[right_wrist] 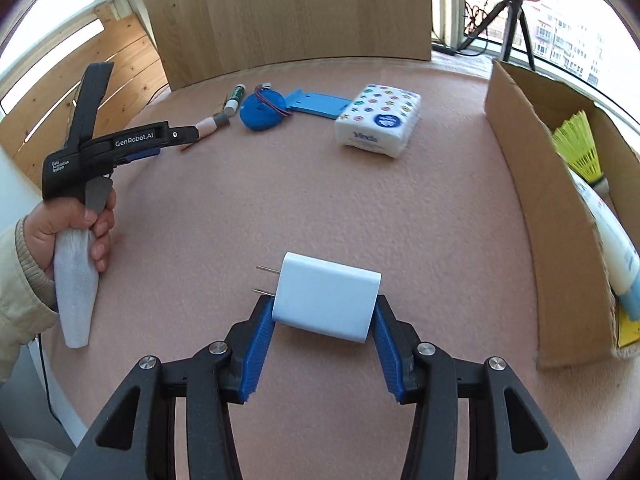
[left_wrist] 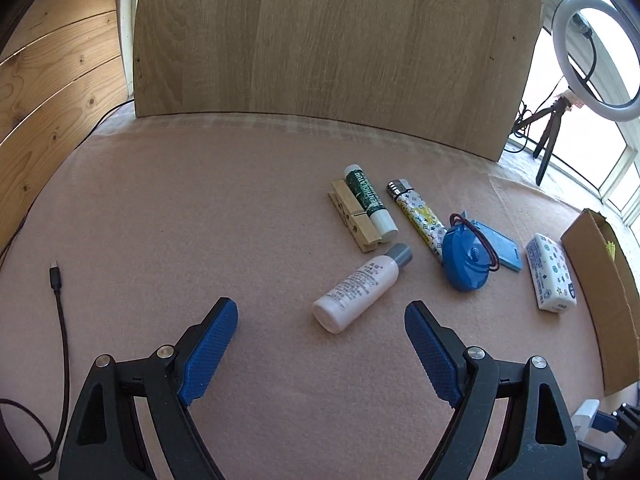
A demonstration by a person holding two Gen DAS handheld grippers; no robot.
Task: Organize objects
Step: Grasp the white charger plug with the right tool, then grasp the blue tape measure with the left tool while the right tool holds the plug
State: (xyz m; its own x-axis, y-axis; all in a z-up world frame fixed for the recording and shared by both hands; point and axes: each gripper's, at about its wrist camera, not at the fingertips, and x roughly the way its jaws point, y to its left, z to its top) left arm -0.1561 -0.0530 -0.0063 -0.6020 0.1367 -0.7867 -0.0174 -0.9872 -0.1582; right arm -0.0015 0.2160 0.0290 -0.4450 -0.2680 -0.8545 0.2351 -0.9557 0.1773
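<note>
My left gripper point(left_wrist: 320, 316) is open and empty, just short of a small white bottle with a grey cap point(left_wrist: 358, 291) lying on the pink felt. Behind it lie a wooden clothespin point(left_wrist: 353, 217), a green lip balm stick point(left_wrist: 370, 204), a patterned lighter point(left_wrist: 416, 216), a blue round tape measure point(left_wrist: 467, 258), a blue card holder point(left_wrist: 496, 246) and a tissue pack point(left_wrist: 551, 274). My right gripper point(right_wrist: 324, 320) is shut on a white charger plug point(right_wrist: 326, 296), held above the felt, left of the cardboard box point(right_wrist: 536, 184).
The box holds a yellow shuttlecock point(right_wrist: 580, 148) and a white tube point(right_wrist: 612, 236). A wooden board point(left_wrist: 336, 40) stands at the back. A black USB cable point(left_wrist: 58, 320) lies at the left. A ring light on a tripod point(left_wrist: 592, 52) stands at the back right.
</note>
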